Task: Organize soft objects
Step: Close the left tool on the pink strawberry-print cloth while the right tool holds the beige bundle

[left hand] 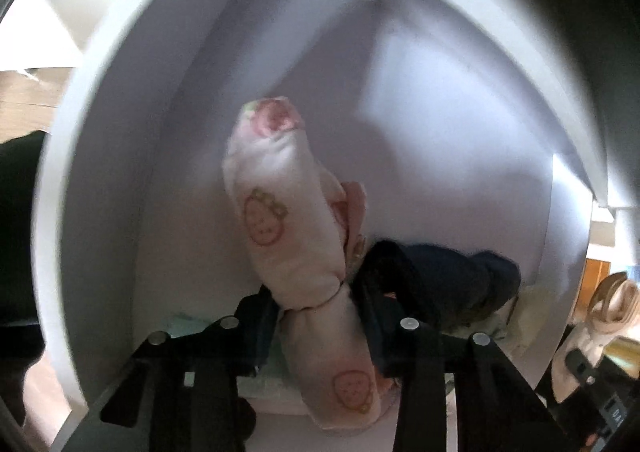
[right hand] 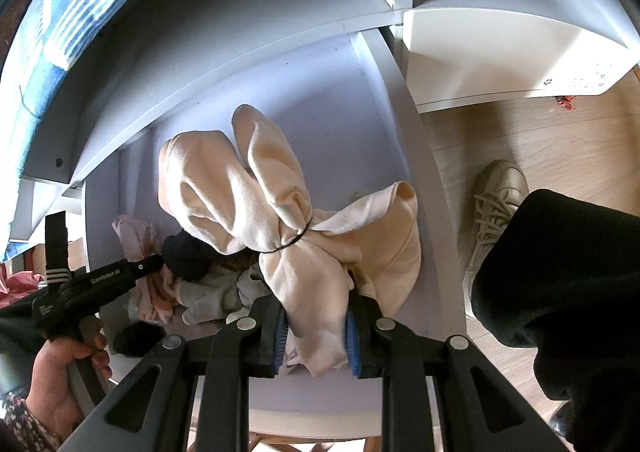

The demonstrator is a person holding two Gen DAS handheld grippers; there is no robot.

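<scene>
A pale pink sock bundle (left hand: 280, 212) printed with strawberries and tied at its waist sticks up inside a white cubby (left hand: 440, 112). My left gripper (left hand: 316, 308) is shut on it at the tie. A cream sock bundle (right hand: 248, 188), bound by a black band, hangs over the same kind of white compartment (right hand: 320, 92), with my right gripper (right hand: 316, 316) shut on its lower end. In the right wrist view the left gripper (right hand: 156, 263) reaches in from the left, held by a hand (right hand: 60, 372).
A dark navy sock (left hand: 460, 272) lies at the cubby's bottom right, and grey and pink soft items (right hand: 208, 300) lie below the cream bundle. A person's beige shoe (right hand: 496, 204) and black trouser leg (right hand: 560, 272) stand on the wooden floor (right hand: 540, 140). Blue striped cloth (right hand: 72, 24) lies at the upper left.
</scene>
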